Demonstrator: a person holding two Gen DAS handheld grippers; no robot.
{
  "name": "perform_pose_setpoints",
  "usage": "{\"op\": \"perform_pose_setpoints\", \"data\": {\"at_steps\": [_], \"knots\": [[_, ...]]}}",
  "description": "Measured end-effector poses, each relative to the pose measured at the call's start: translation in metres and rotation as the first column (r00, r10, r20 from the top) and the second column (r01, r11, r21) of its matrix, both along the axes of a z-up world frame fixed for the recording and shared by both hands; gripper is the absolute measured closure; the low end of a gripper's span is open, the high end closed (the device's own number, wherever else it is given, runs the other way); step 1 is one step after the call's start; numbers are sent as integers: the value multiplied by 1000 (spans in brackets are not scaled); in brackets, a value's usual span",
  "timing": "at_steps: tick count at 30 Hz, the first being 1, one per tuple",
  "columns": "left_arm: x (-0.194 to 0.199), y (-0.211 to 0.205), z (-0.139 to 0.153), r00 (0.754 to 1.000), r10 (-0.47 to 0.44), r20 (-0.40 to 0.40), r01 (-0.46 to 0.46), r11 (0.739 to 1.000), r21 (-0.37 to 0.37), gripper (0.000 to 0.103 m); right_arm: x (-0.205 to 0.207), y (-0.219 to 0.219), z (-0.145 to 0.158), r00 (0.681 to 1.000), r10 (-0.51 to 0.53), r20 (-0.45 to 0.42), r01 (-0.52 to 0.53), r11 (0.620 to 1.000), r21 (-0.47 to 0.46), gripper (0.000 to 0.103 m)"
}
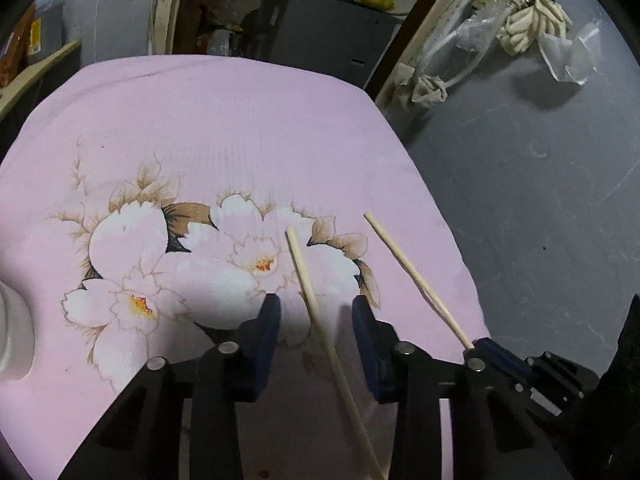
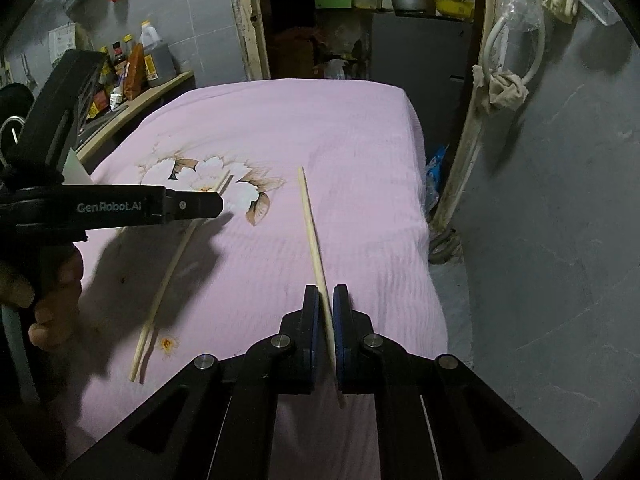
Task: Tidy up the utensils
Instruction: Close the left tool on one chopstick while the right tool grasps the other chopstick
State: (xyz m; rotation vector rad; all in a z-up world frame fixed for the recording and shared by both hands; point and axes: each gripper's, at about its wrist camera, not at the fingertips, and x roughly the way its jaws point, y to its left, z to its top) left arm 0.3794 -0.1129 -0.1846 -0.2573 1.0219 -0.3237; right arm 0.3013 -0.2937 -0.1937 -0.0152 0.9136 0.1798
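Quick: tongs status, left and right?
Left tongs: open, loose chopstick between them, not gripped.
Right tongs: closed on the other chopstick.

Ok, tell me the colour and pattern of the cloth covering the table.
Pink cloth with white flowers and brown leaves, clearest in the left wrist view.

1. Left wrist view: mounted behind the left gripper (image 1: 316, 312); aimed forward and steeply down along the fingers; close above the pink flowered cloth (image 1: 240, 140); grey wall on the right, dark doorway (image 1: 280, 20) at top.
2. Right wrist view: mounted behind the right gripper (image 2: 326, 300); same forward-down aim; set slightly further back, taking in most of the cloth (image 2: 320, 120).
3. Shared: cloth, flower print, doorway, wall; each view also catching the other gripper, at right edge (image 1: 486, 346) and at left (image 2: 200, 204) respectively.
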Motion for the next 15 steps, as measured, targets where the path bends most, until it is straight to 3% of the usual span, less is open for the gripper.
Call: {"op": "perform_pose_setpoints", "data": {"at_steps": [5, 15], "knots": [[6, 3, -4, 1000, 8, -8, -8, 1000, 23, 93, 16, 6, -4, 999, 48, -26, -48, 999, -6, 96], [-1, 21, -8, 999, 41, -16, -42, 999, -21, 96, 74, 35, -8, 990, 120, -70, -124, 991, -58, 95]]}}
